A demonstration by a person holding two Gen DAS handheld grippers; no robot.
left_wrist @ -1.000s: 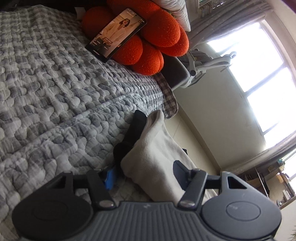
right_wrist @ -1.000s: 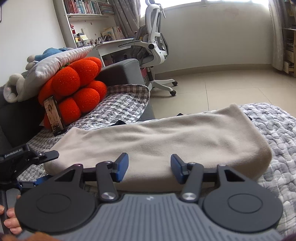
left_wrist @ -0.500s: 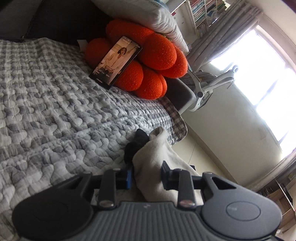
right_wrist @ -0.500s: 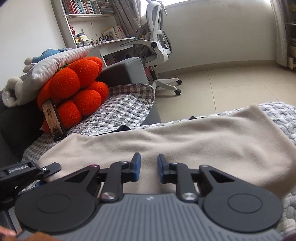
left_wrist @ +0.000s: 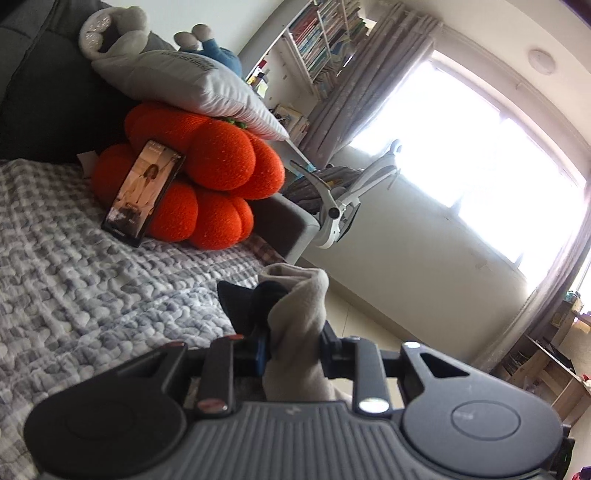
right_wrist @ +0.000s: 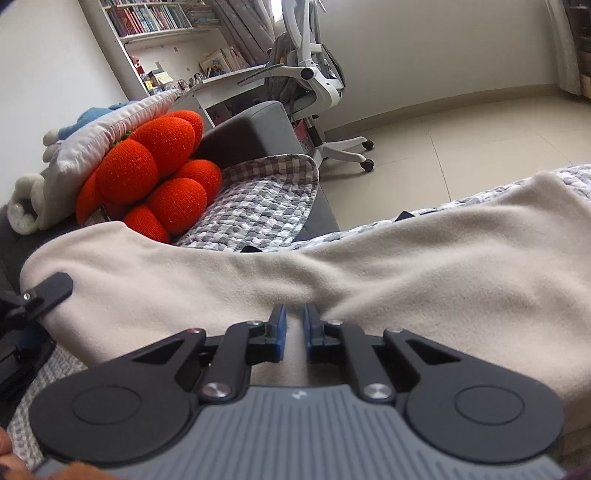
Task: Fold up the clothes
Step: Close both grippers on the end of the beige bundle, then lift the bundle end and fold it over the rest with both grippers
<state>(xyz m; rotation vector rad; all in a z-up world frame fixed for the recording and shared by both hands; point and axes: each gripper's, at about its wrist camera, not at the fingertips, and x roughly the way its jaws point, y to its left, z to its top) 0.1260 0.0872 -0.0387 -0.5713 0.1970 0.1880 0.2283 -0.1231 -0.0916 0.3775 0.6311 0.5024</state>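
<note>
A beige fleece garment lies stretched across the grey quilted bed. My right gripper is shut on its near edge, with cloth pinched between the blue pads. In the left wrist view my left gripper is shut on one end of the beige garment, which bunches up between the fingers and is lifted off the quilt. A dark cloth shows just behind that bunch. The left gripper's finger appears at the garment's left end in the right wrist view.
An orange pumpkin-shaped cushion sits at the head of the bed with a phone leaning on it and a white pillow on top. A white office chair, a desk and bookshelves stand beyond the tiled floor.
Both grippers closed on the beige garment: the right from wide open to pinched on its near edge, the left onto its end. The left gripper then rose, lifting the cloth.
</note>
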